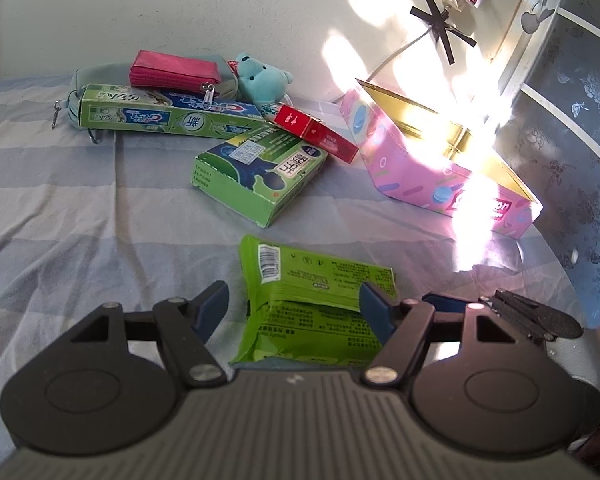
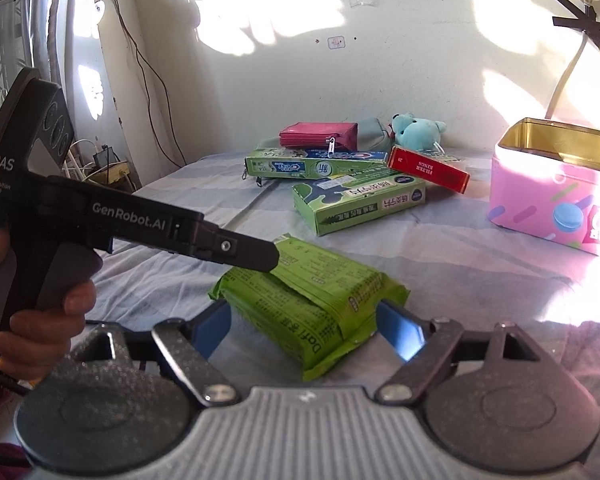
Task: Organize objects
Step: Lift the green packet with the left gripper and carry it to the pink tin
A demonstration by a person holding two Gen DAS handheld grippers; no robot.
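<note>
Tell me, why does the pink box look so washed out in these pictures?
Left wrist view: hard sunlight blows out the pink box and wall to white. Right wrist view: milder glare on the box, dappled patches on the wall; fisheye bends straight edges in both.

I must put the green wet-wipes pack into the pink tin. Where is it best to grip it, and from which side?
Grip the green wet-wipes pack across its short width, near the middle, coming from above. It lies flat on the striped bedsheet and is soft, so an end would probably sag. The right gripper already straddles it, open.
</note>
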